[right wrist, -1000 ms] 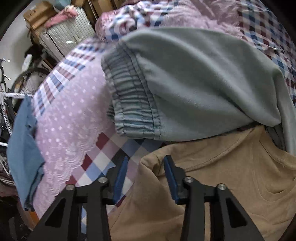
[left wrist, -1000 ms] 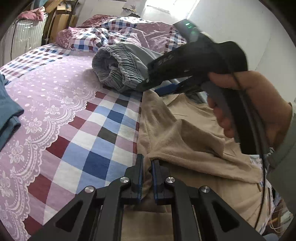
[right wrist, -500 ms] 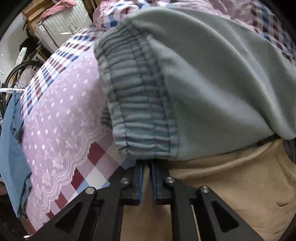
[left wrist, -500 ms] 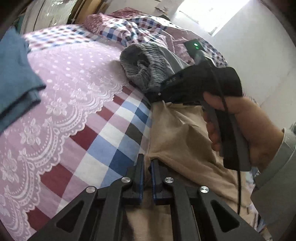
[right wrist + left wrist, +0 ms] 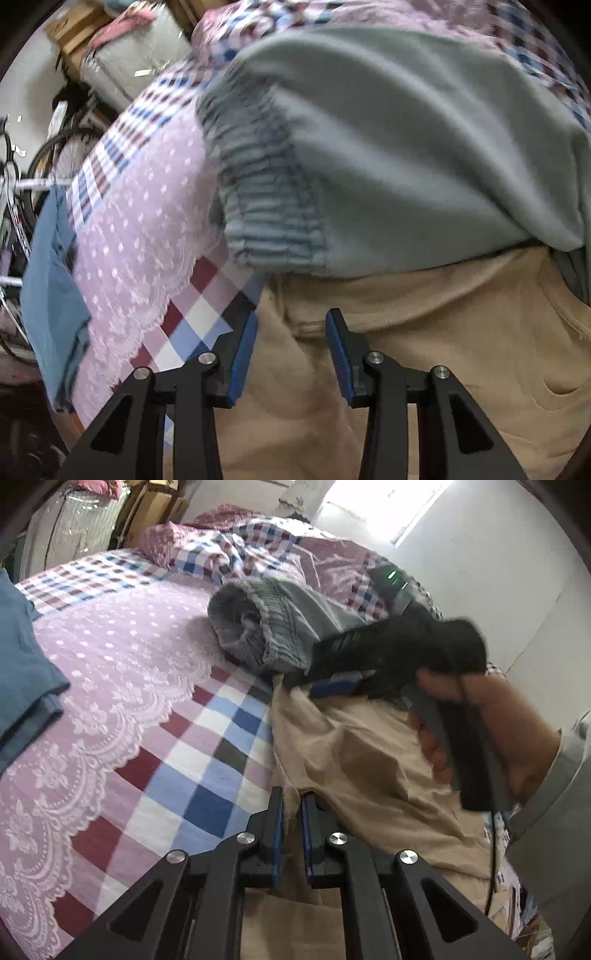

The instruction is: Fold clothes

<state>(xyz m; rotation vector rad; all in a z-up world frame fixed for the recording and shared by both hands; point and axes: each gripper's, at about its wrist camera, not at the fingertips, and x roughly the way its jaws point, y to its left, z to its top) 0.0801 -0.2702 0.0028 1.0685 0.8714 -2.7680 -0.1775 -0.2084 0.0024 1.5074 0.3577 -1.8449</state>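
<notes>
A tan garment lies crumpled on the checked bedspread. My left gripper is shut on its near edge, with a fold of tan cloth pinched between the blue pads. Further along the same edge a hand holds my right gripper, pointing steeply down. In the right wrist view, the right gripper has its jaws opening. They stand apart over the tan garment, and the pads do not press on it. Grey trousers with a gathered waistband lie just beyond it, overlapping the tan cloth.
A folded blue garment lies at the bed's left edge, also seen in the right wrist view. Pillows and a checked quilt are heaped at the head. A bicycle and boxes stand beside the bed. A white wall is on the right.
The right gripper's jaws were apart a second ago, closed at the tan garment's edge half a second ago, and stand apart again now. The left gripper kept its grip on the tan cloth.
</notes>
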